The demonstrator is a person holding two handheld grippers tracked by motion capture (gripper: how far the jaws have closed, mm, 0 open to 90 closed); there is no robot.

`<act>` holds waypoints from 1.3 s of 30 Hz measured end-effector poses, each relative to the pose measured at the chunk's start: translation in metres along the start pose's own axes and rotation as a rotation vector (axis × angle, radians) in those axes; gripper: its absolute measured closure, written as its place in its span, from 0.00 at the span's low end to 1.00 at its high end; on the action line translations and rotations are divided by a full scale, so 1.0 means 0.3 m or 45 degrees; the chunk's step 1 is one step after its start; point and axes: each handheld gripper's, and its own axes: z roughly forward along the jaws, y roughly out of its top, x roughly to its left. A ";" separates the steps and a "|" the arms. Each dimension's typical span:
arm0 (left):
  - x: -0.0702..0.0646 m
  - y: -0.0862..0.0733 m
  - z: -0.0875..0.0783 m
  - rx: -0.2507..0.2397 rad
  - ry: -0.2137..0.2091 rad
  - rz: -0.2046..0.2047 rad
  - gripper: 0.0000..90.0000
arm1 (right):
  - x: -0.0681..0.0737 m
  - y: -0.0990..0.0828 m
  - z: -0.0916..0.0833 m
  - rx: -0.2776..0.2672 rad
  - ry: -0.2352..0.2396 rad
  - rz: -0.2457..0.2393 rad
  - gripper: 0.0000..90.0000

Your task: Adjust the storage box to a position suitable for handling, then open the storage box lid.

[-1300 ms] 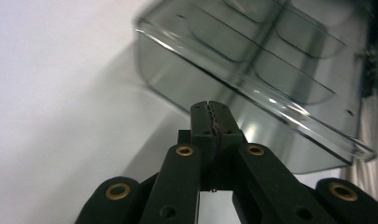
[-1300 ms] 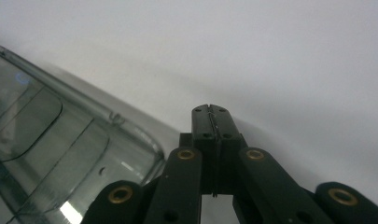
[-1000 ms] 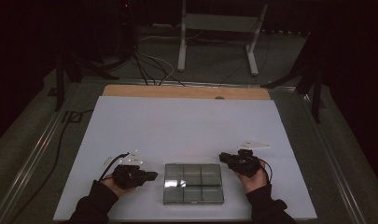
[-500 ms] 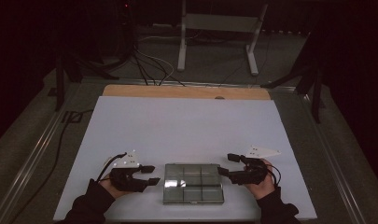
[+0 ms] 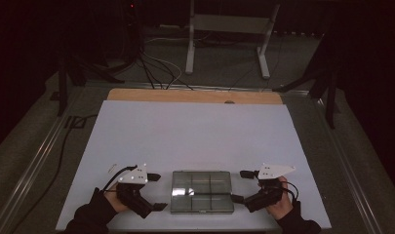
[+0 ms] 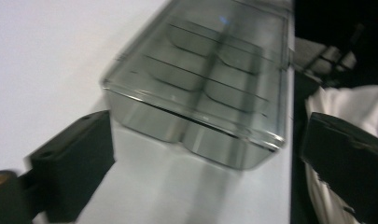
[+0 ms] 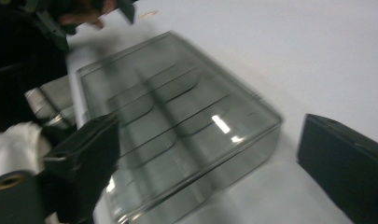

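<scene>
Opened wide just now, both: left gripper (image 5: 156, 191) and right gripper (image 5: 240, 185), flanking clear compartment box (image 5: 202, 191) at lower centre of white table (image 5: 195, 131), gripping nothing. Could shove box off near edge if closing unevenly.

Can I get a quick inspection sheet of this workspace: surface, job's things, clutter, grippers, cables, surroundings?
Surface: white sheet on the table, wooden strip along the far edge.
Job's things: clear box with compartments, lid shut, near the front edge.
Clutter: nothing seen.
Grippers: left gripper and right gripper flank the box; jaws have just been opening, wide apart, nothing gripped.
Cables: a black cable trails from the left gripper; more cables on the floor beyond.
Surroundings: dark room, a white stand behind the table.
</scene>
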 end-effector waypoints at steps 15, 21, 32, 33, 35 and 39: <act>-0.016 -0.012 0.017 0.124 -0.032 0.050 0.05 | 0.031 -0.083 -0.033 0.159 -0.001 -0.063 0.04; -0.025 -0.015 0.020 0.158 -0.065 0.061 0.11 | 0.039 -0.098 -0.050 0.175 -0.028 -0.116 0.17; -0.035 -0.022 0.027 0.197 -0.044 0.088 0.42 | 0.054 -0.103 -0.033 0.241 -0.071 -0.178 0.48; -0.035 -0.023 0.028 0.198 -0.055 0.095 0.44 | 0.055 -0.103 -0.031 0.250 -0.062 -0.176 0.52; -0.034 -0.024 0.031 0.210 -0.067 0.107 0.54 | 0.054 -0.103 -0.028 0.263 -0.044 -0.167 0.62; -0.023 -0.032 0.041 0.243 -0.085 0.100 0.73 | 0.055 -0.104 -0.022 0.321 -0.013 -0.177 0.91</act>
